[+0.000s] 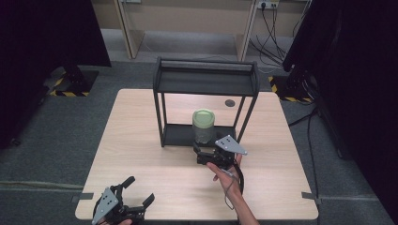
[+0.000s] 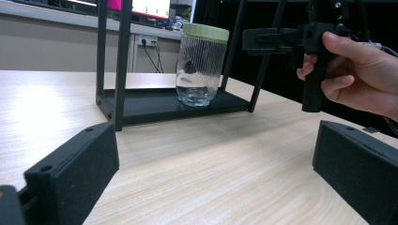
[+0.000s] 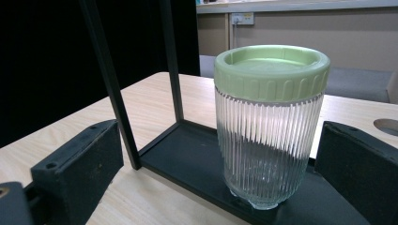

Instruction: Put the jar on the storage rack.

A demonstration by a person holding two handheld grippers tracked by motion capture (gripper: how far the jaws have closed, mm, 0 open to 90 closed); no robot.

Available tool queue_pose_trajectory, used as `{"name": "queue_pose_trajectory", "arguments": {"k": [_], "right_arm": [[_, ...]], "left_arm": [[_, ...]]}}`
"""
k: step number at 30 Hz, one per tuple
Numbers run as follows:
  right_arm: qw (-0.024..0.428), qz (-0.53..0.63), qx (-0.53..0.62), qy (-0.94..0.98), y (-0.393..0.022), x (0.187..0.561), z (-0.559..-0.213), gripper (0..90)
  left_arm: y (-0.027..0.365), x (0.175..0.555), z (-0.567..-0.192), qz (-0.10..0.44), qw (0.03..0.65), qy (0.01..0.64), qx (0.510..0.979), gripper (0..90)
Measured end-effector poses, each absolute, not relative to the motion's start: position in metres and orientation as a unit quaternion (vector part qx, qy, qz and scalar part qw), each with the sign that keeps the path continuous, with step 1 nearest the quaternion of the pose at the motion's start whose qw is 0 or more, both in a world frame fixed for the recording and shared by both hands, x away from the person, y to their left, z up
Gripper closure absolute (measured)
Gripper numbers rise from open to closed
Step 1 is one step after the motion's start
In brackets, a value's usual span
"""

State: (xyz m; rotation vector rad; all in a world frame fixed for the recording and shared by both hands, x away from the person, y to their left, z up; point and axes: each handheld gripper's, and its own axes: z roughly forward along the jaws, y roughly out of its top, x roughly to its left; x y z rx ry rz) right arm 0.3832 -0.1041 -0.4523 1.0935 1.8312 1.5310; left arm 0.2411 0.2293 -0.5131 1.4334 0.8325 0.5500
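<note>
A ribbed clear glass jar (image 1: 203, 128) with a pale green lid stands upright on the bottom shelf of a black metal rack (image 1: 206, 78). My right gripper (image 1: 212, 151) is open just in front of the jar (image 3: 267, 136), its jaws apart on either side and not touching the glass. A hand holds it by the handle. My left gripper (image 1: 138, 191) rests open at the table's near left corner, nothing between its jaws. From there the jar (image 2: 201, 64) and the right gripper (image 2: 281, 40) stand farther off.
The rack (image 2: 119, 61) stands at the middle back of the light wooden table (image 1: 141, 140), with an empty top shelf. A round cable hole (image 1: 229, 102) sits in the tabletop behind the rack. Black stands and cables flank the table on the floor.
</note>
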Motion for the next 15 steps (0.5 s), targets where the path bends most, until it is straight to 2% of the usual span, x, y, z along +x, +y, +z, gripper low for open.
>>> {"name": "queue_pose_trajectory", "arguments": {"k": [15], "right_arm": [[0.241, 0.57, 0.403, 0.674, -0.106, 0.371, -0.46, 1.6]], "left_arm": [[0.229, 0.241, -0.513, 0.242, 0.642, 0.365, 0.629, 0.1]]}}
